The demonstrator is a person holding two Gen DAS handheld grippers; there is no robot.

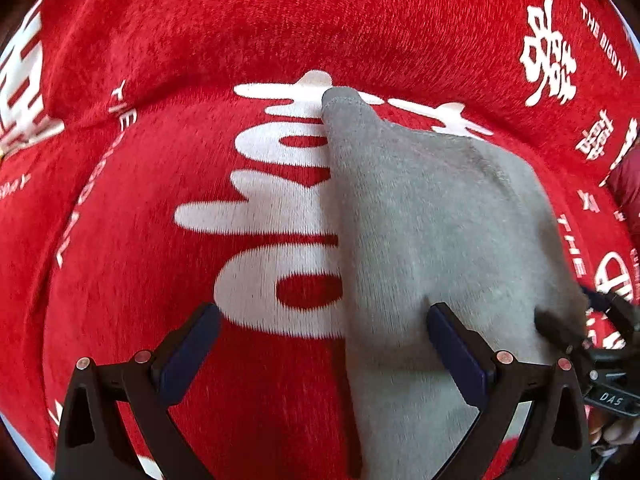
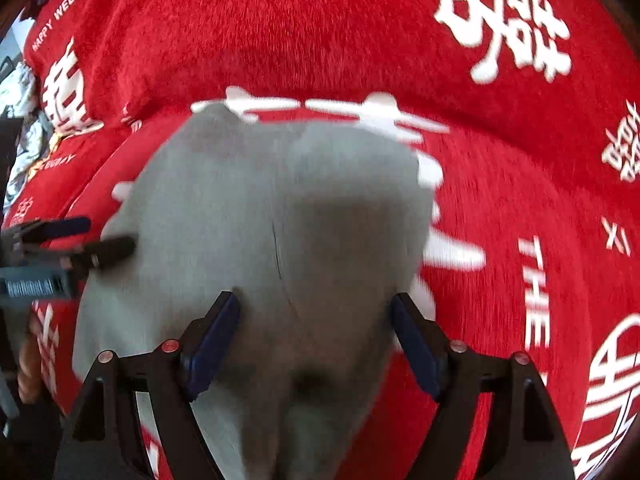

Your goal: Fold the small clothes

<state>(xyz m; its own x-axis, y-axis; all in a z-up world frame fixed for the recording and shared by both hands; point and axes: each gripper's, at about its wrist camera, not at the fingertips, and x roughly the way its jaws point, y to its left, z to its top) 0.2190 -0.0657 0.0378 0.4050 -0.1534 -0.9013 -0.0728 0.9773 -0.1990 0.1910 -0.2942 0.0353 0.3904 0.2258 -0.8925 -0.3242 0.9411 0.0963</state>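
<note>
Under my work spreads a red plush blanket (image 1: 248, 32) with white characters and lettering, and at the left edge of my right view lies a crumpled pale patterned cloth (image 2: 24, 120).

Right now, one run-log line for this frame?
stage: mid-fold | item: grey garment on red blanket | left gripper: open, straddling garment edge | right gripper: open over garment

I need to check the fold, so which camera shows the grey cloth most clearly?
The left wrist view: the grey cloth is sharp there, its straight left edge and narrow top end distinct on the red blanket. The right wrist view shows it larger but motion-blurred.
</note>
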